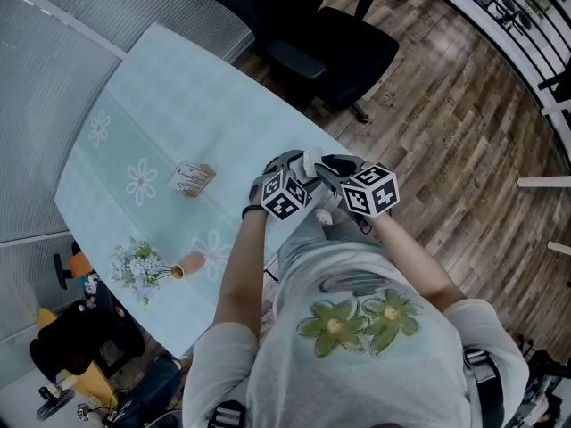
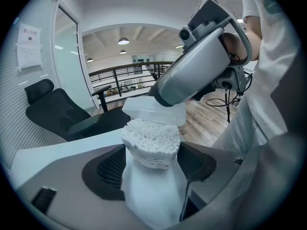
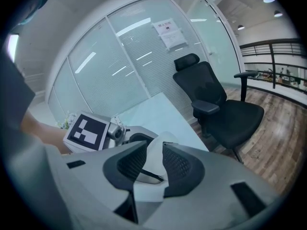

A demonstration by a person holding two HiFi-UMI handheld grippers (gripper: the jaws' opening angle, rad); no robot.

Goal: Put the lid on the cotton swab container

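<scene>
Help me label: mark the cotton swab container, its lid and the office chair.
cotton swab container [image 2: 156,159], left gripper view, wall below the swabs
lid [image 2: 149,114], left gripper view, clear front wall
office chair [image 3: 235,114], right gripper view, seat

You can read no words or numbers here: the paper notice on the glass wall carries print too small to make out, and the marker cube shows only black-and-white squares.

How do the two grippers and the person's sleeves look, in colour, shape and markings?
Both the left gripper and the right gripper have grey shells with dark meshed pads. Each carries a cube with black-and-white square markers. The T-shirt has short light grey sleeves.
</scene>
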